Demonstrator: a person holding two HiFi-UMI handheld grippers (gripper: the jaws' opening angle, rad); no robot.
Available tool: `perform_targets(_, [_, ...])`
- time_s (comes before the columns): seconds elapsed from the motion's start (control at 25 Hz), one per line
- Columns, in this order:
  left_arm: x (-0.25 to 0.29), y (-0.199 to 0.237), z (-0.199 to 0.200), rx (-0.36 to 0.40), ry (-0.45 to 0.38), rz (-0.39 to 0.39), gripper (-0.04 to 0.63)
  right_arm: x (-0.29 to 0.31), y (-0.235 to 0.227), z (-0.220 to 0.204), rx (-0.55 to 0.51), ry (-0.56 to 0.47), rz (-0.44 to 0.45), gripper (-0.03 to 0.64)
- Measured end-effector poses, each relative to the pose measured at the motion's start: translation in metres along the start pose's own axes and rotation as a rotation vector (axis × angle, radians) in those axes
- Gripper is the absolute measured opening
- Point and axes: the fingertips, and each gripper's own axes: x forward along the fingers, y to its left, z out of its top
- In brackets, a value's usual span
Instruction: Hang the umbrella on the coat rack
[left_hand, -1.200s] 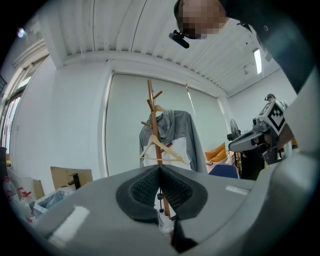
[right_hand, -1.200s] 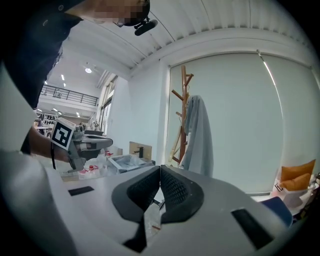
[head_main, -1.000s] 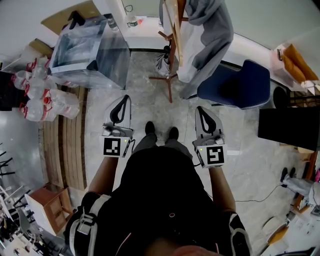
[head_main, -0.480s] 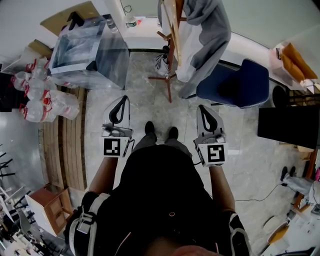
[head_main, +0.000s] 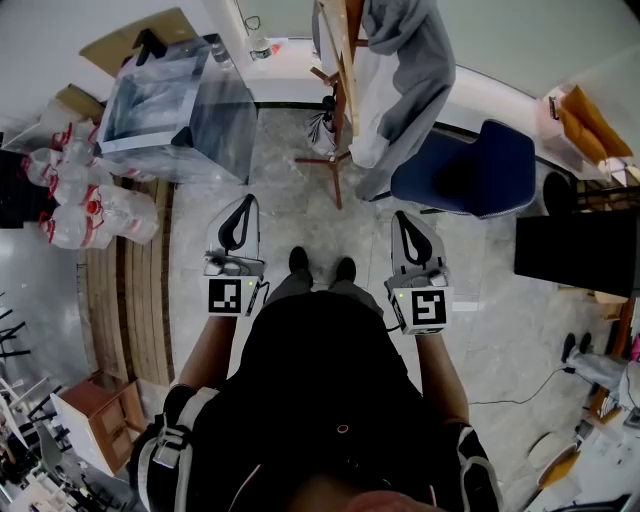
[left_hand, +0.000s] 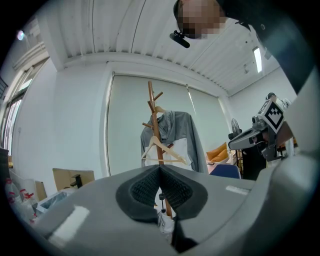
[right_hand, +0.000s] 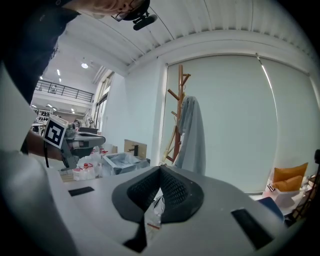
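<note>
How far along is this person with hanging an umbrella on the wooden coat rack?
Nothing looks done: the wooden coat rack holds a grey garment and a pale hanger, no umbrella. Nothing is in hand; the left gripper and right gripper are both shut and empty, short of the rack. Everything is left: find the umbrella, possibly the pale bundle at the rack's foot, grasp it and hang it.

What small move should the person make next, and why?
Probably a step forward toward the coat rack. The left gripper and right gripper are both shut and empty, and the rack stands some way ahead across the floor. The pale bundle at its foot is too small to identify.
</note>
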Motion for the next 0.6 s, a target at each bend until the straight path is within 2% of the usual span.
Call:
perform_targets(0.08, [0.0002, -0.0017, -0.0020, 0.011, 0.018, -0.011, -0.002, 0.0016, -0.0019, 0.0012, 0.004, -0.016, -0.003, -0.002])
perform_targets(0.2, [0.0026, 0.0020, 0.0024, -0.012, -0.013, 0.020, -0.002, 0.0034, -0.0029, 0.0006, 0.005, -0.024, -0.002, -0.002])
perform_targets(0.36, [0.0029, 0.0025, 0.0032, -0.031, -0.012, 0.029, -0.002, 0.0041, -0.0047, 0.0026, 0.005, -0.033, -0.002, -0.002])
perform_targets(0.48, [0.0063, 0.0022, 0.0074, -0.027, -0.043, 0.030, -0.002, 0.0047, -0.0075, 0.0020, -0.006, 0.013, 0.002, -0.002])
perform_targets(0.6, [0.0072, 0.0018, 0.0056, -0.013, -0.037, 0.026, -0.002, 0.0067, -0.0103, 0.0059, -0.004, -0.012, -0.004, -0.002])
